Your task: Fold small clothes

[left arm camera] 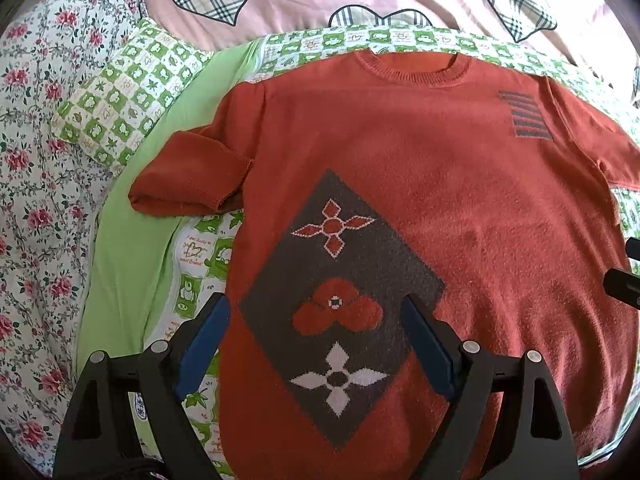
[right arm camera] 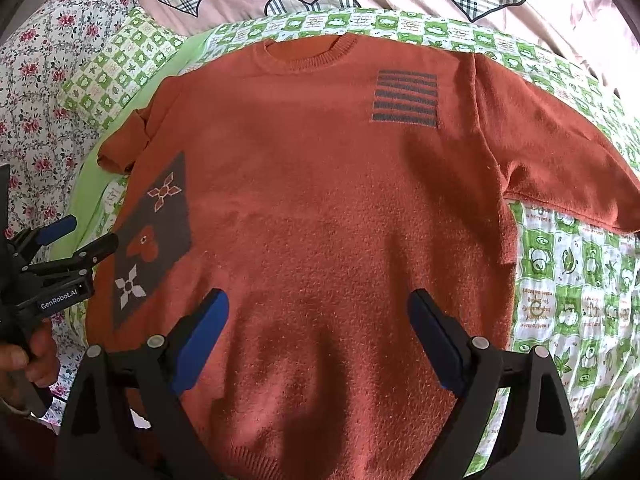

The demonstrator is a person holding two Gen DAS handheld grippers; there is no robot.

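One orange sweater flat, two claws spread wide

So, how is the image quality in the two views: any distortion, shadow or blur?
Left wrist view: strong fisheye bending, dark corners; the sweater is evenly lit and sharp, softer toward the right edge. Right wrist view: same bending; soft shadows of the right gripper fall on the sweater between its open jaws; the left gripper at the frame edge is slightly soft. No glare in either.
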